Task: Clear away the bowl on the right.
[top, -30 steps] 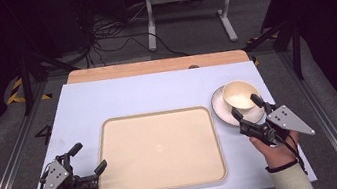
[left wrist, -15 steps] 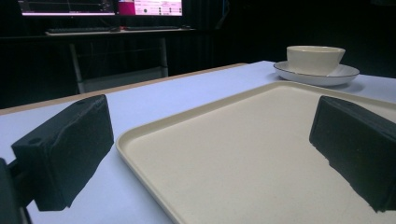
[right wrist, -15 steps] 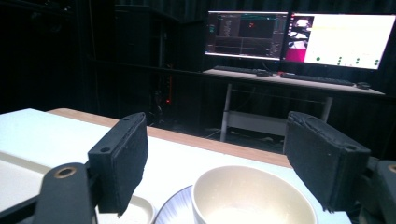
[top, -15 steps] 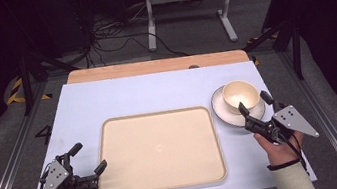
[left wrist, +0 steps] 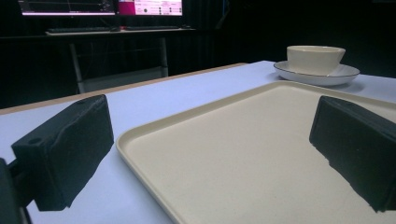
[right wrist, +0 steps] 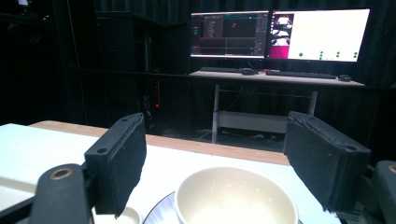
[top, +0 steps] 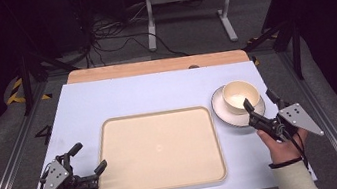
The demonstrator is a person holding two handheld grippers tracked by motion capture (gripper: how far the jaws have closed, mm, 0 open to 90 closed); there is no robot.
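Hovering my right claw [top: 260, 102] just beside the bowl [top: 240, 96] on its saucer [top: 223, 112], jaws wide, having just been opening, nothing gripped.

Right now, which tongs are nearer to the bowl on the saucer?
Right. The right tongs sit open just beside the bowl, their tips at the saucer edge. The left tongs rest open at the tray's near left corner, across the tray from the bowl.
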